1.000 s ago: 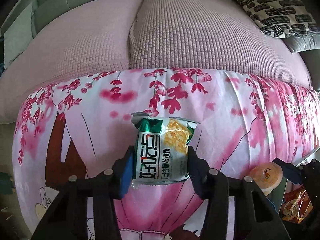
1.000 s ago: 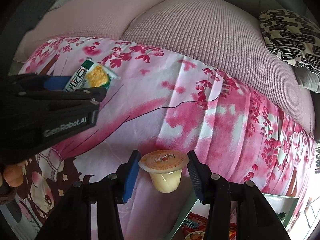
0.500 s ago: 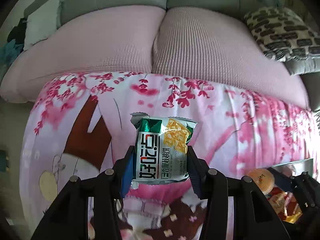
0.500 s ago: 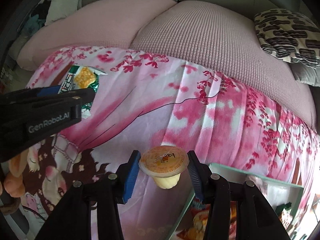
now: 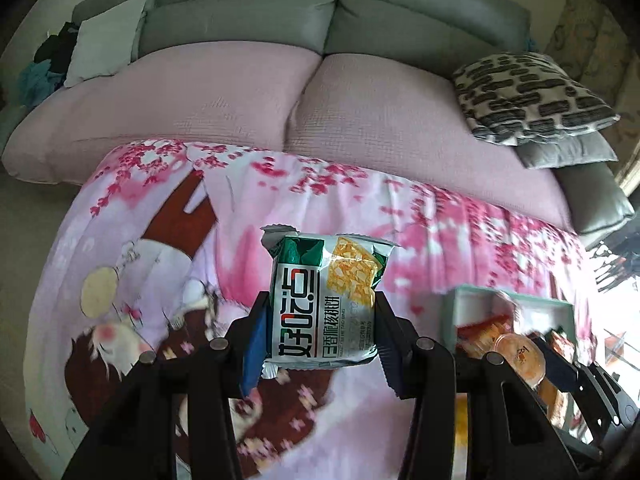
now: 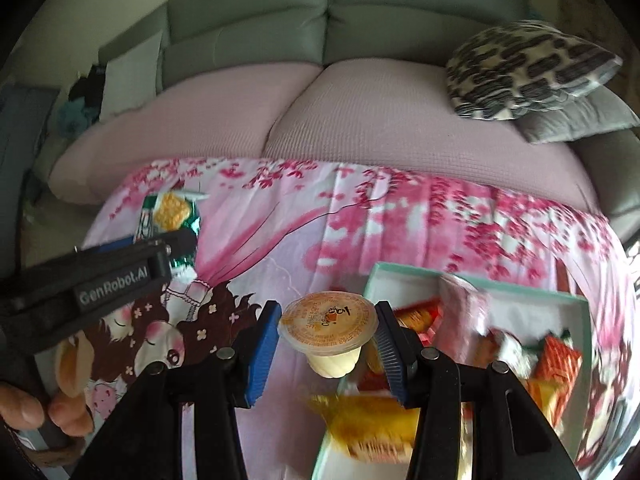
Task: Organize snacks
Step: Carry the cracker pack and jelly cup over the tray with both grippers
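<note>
Now both grippers have risen, bringing the teal box (image 6: 580, 304) (part-filled) into view: left gripper (image 5: 318, 334) fingers clamp the cracker packet (image 5: 326, 300), right gripper (image 6: 328, 338) fingers squeeze the jelly cup (image 6: 329, 326) beside the box, likely ready for dropping in.

A grey sofa (image 5: 248, 20) fills the back of the room, its seat under two pink quilted cushions (image 5: 192, 108). A black-and-cream patterned pillow (image 5: 528, 96) lies on a grey pillow (image 5: 568, 154) at the right end; a pale cushion (image 5: 106, 38) leans at the left. In front spreads a pink cherry-blossom cartoon cloth (image 5: 460, 216). Daylight glares at the far right.
</note>
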`<state>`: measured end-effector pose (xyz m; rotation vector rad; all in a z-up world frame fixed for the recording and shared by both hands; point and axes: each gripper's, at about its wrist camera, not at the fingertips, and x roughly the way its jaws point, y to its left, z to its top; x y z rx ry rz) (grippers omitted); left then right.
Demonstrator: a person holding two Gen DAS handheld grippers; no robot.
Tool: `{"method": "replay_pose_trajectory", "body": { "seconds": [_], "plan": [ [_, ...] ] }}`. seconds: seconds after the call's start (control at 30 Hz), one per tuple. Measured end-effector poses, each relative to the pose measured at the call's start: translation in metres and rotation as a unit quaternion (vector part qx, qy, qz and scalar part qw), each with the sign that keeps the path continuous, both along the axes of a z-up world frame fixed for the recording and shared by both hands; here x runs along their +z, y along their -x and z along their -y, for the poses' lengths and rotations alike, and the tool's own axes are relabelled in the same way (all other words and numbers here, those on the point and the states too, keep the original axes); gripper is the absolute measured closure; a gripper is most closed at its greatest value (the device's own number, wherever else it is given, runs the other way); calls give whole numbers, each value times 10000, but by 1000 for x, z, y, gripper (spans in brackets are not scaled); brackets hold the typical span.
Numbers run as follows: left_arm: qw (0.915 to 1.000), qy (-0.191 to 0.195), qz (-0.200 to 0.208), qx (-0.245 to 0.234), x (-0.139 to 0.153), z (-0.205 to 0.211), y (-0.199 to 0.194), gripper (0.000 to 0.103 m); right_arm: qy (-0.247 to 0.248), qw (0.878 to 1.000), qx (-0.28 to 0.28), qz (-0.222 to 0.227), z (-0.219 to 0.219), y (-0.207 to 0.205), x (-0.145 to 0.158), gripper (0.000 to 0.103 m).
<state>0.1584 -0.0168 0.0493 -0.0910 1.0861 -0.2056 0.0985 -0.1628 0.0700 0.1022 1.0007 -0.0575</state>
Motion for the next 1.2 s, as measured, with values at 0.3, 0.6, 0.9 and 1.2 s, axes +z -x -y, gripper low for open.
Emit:
{"method": "replay_pose_trajectory", "body": {
  "seconds": [0.3,0.6,0.9,1.2],
  "plan": [
    [9980,46,104,-627,11,40,60,53,38,9960,-841,291,59,77,19,53],
    [9921,25,-36,-1257,2,82,111,53,182,9836,-1783,180,124,142,14,53],
    [9830,-159,-360,-1792,-19,117,138,53,54,9723,-2336,-43,165,173,-6,53],
    [9805,-362,-506,-1864,-41,135,135,53,-105,9715,-2340,-355,171,172,-38,53]
  ]
}}
